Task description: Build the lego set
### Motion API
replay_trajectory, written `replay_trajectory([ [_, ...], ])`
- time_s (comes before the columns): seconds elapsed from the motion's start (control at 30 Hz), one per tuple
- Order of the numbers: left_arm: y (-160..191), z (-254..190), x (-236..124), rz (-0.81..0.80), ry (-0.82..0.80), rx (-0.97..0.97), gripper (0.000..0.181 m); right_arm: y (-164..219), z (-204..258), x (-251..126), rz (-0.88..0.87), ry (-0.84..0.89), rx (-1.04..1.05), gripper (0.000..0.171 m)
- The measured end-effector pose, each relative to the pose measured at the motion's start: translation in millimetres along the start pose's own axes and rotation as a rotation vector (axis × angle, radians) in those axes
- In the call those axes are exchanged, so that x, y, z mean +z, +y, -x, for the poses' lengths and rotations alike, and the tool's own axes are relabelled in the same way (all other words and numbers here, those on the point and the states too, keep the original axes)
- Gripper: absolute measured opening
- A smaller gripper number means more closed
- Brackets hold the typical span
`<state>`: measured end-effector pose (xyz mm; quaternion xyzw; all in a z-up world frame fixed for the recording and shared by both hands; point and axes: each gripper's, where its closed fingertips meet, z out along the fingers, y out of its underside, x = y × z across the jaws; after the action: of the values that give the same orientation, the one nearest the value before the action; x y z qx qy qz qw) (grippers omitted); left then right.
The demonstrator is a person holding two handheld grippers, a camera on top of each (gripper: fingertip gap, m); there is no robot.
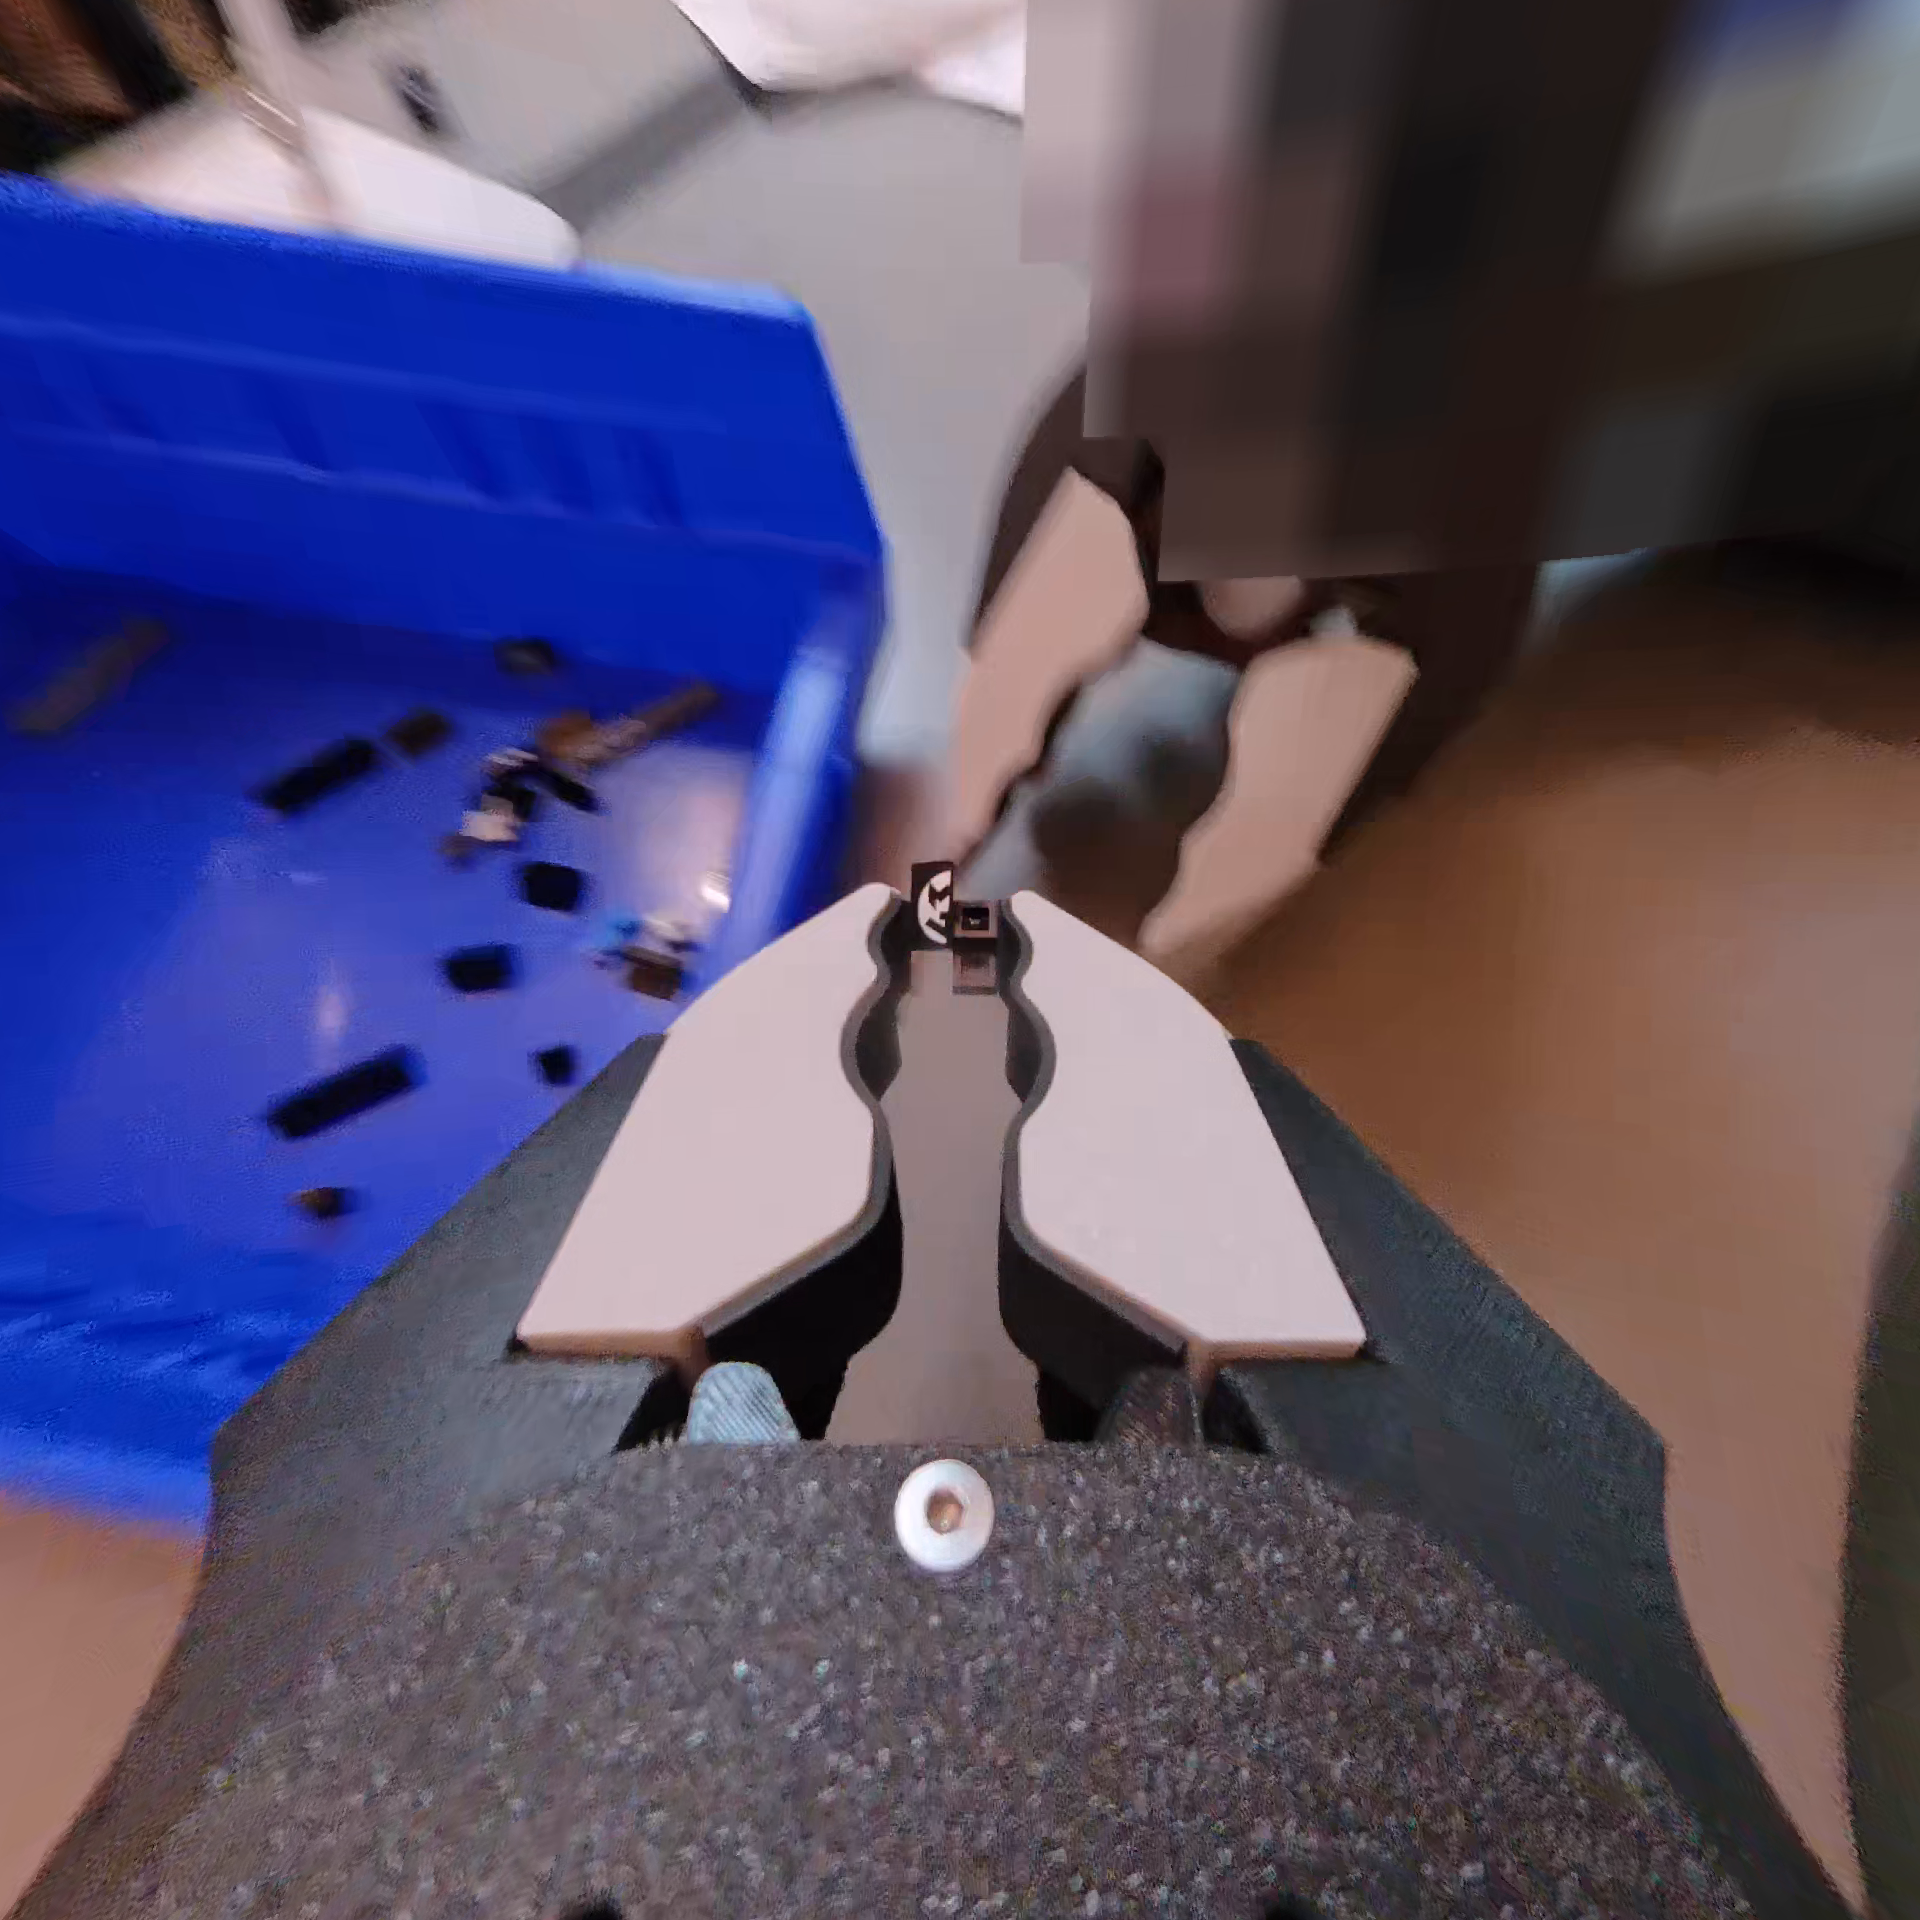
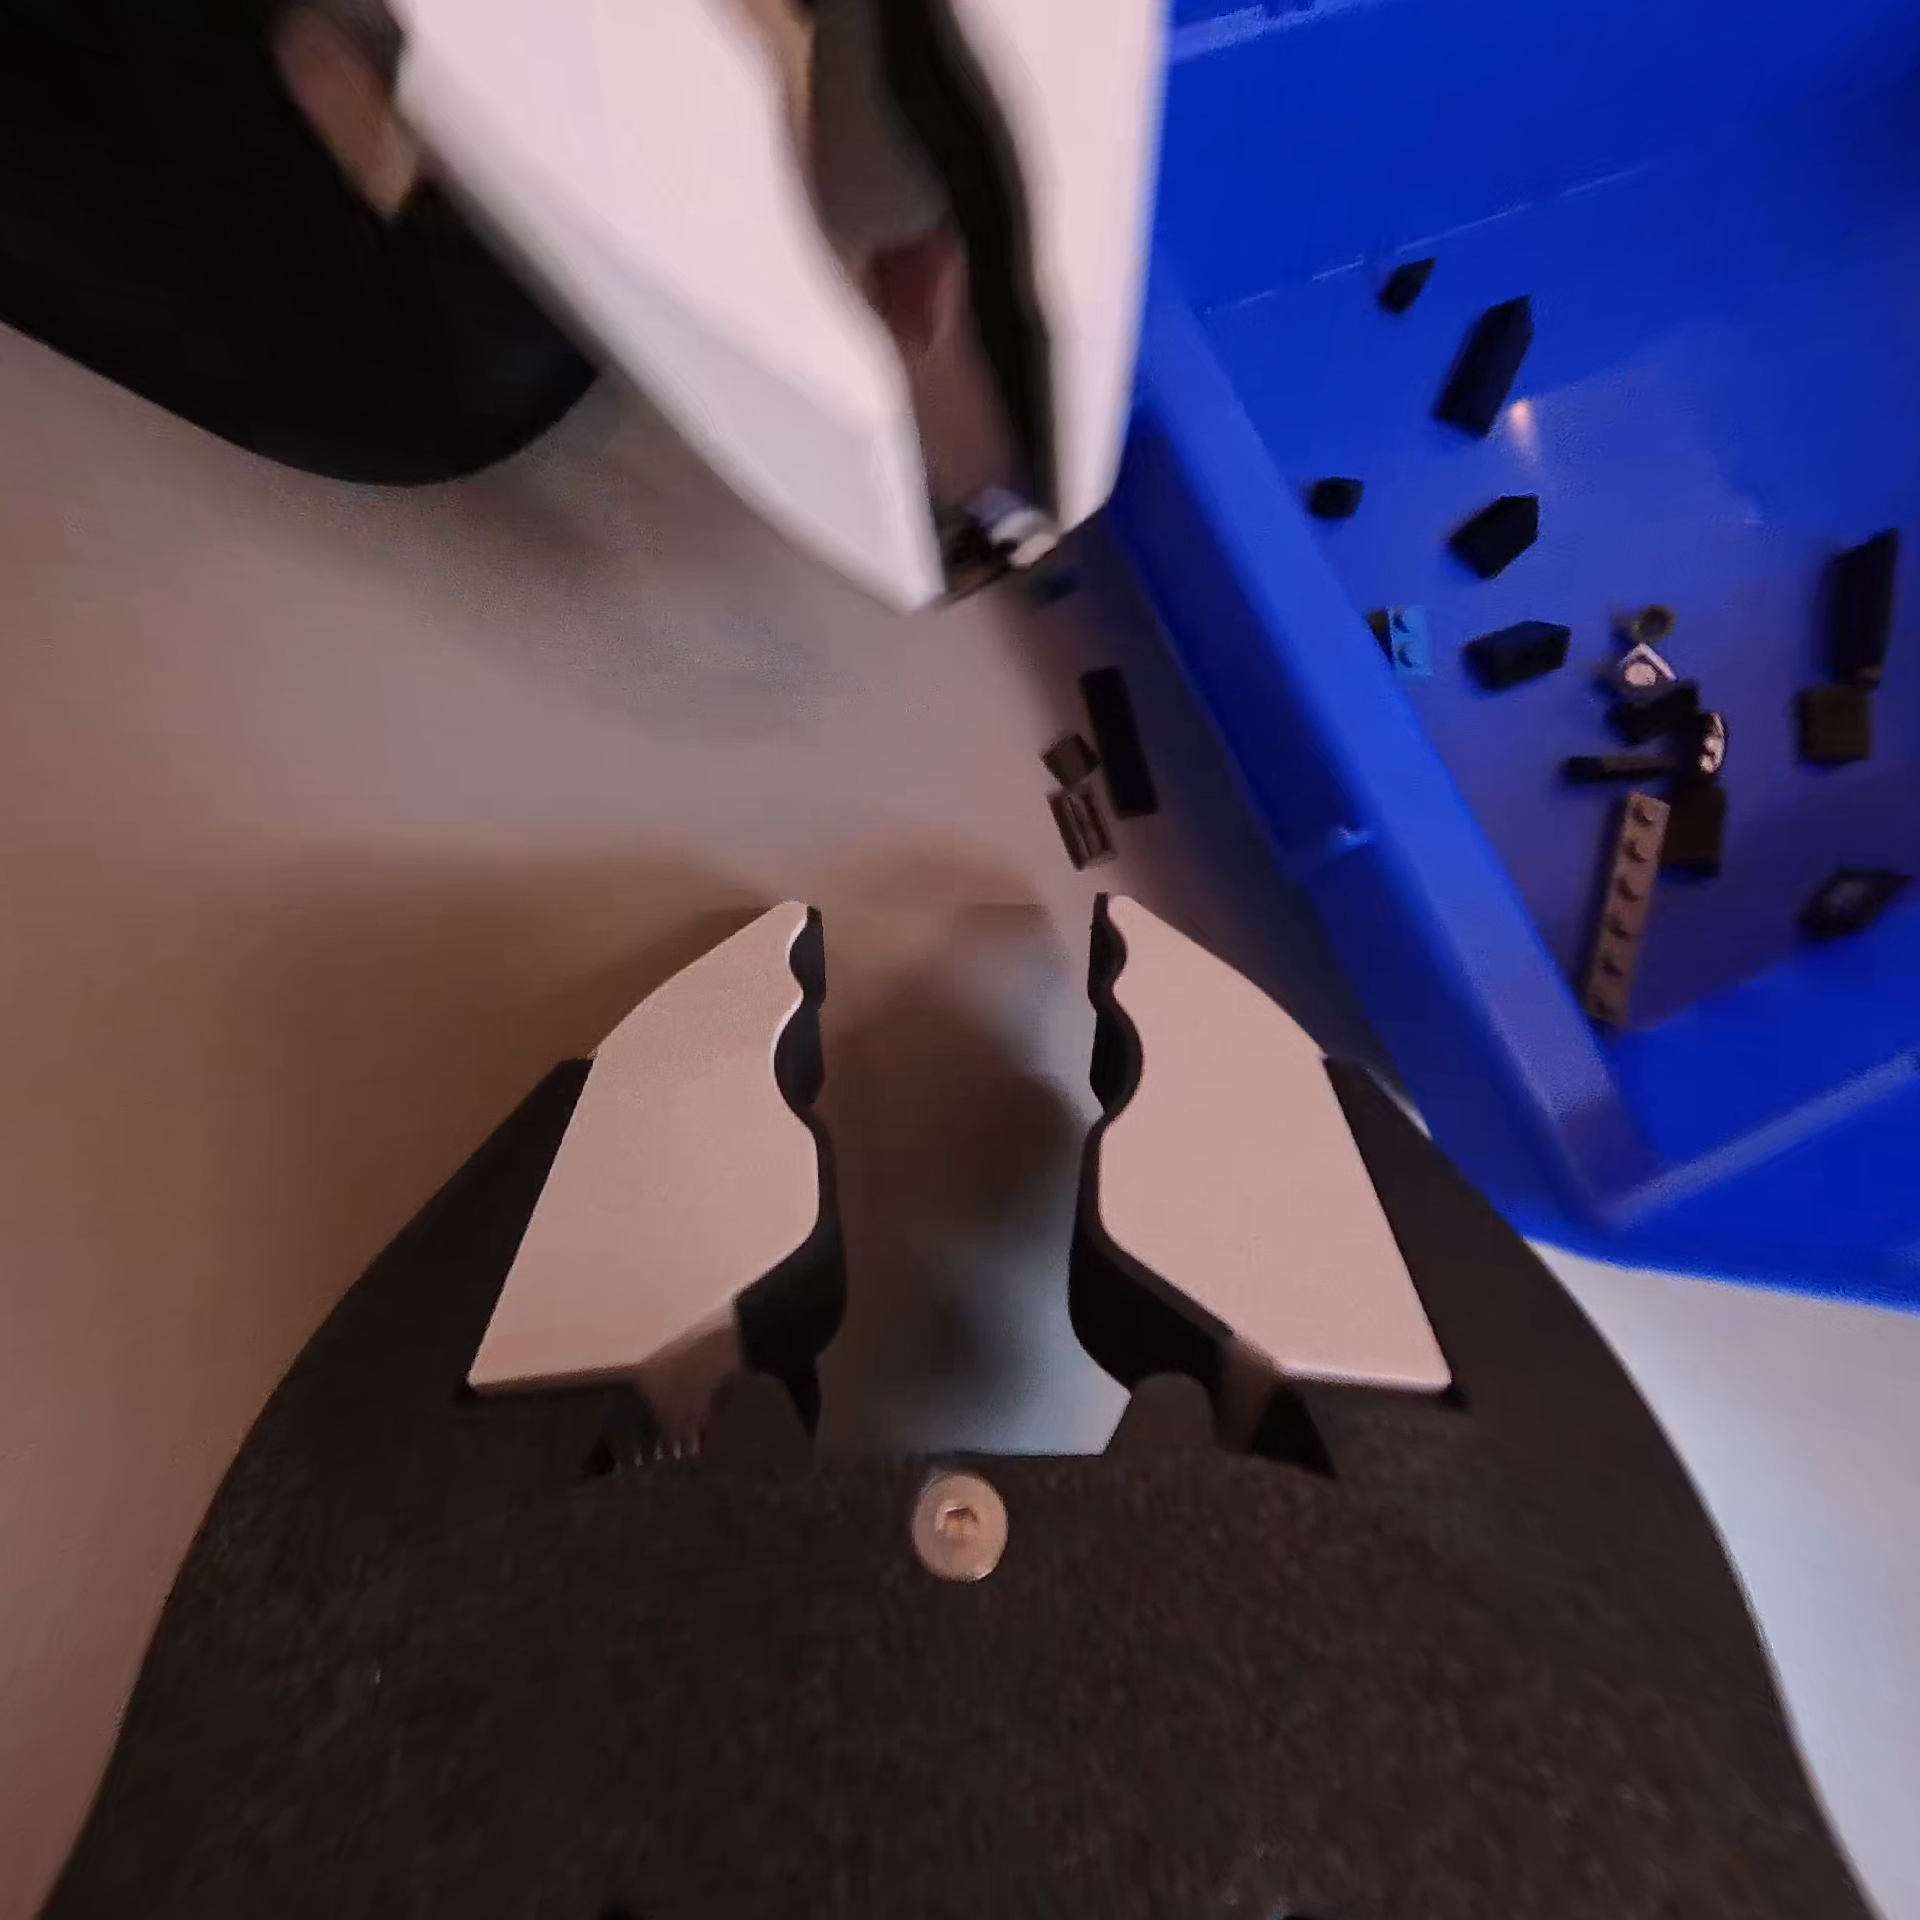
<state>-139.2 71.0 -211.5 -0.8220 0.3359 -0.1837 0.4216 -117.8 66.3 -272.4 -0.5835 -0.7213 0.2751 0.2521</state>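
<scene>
The left tool (image 1: 954,914) is clenched on a small black lego assembly (image 1: 951,920) held above the counter (image 1: 1558,935), just beside the blue bin (image 1: 416,499) of loose pieces (image 2: 1652,727). The right tool (image 2: 954,914) is released, holding nothing; three dark pieces (image 2: 1101,769) lie outside the bin wall.

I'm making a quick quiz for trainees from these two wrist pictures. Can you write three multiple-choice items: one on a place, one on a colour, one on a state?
1. Where do most loose dark lego pieces lie?
A. in the bin
B. on a shelf
C. in a bag

2. What colour is the plastic bin?
A. red
B. blue
C. green

3. How is the right gripper?
A. shut on a brick
B. open, empty
C. out of view

Key: 1 A, pieces scatter over the bin floor; 2 B, its walls are bright blue; 3 B, its fingertips stand apart with only table between, while the left gripper pinches a small black lego piece.
</scene>
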Motion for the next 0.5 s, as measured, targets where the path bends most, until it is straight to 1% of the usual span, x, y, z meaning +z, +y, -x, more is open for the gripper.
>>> replay_trajectory([
  [0.07, -17.8, 29.7, -9.3, -0.029, -0.156, 0.000, 0.016, -3.7, -3.4, 6.0, 0.022, 0.021, -0.005, 0.049],
  [0.13, -21.7, 54.0, -12.0, 0.016, -0.283, 0.002, 0.018, -5.0, -11.9, 11.1, 0.041, 0.058, 0.005, 0.047],
  [0.2, -14.0, 64.9, -7.6, 0.101, -0.344, 0.024, 0.036, -5.5, -18.4, 15.2, 0.049, 0.082, 0.025, 0.042],
  [0.23, -11.7, 67.9, -5.3, 0.118, -0.370, 0.040, 0.039, -4.9, -21.1, 17.3, 0.056, 0.094, 0.037, 0.038],
  [0.3, -5.5, 67.8, -0.6, 0.143, -0.384, 0.060, 0.045, -4.4, -24.8, 20.8, 0.063, 0.111, 0.057, 0.034],
  [0.4, 0.7, 64.2, 2.2, 0.159, -0.381, 0.095, 0.046, -4.4, -26.0, 22.2, 0.082, 0.110, 0.079, 0.026],
  [0.47, -0.7, 58.0, 0.8, 0.148, -0.359, 0.110, 0.043, -3.7, -26.2, 22.6, 0.102, 0.101, 0.095, 0.016],
  [0.5, -0.3, 55.1, -0.5, 0.147, -0.350, 0.120, 0.039, -3.4, -26.5, 22.7, 0.109, 0.100, 0.096, 0.008],
])
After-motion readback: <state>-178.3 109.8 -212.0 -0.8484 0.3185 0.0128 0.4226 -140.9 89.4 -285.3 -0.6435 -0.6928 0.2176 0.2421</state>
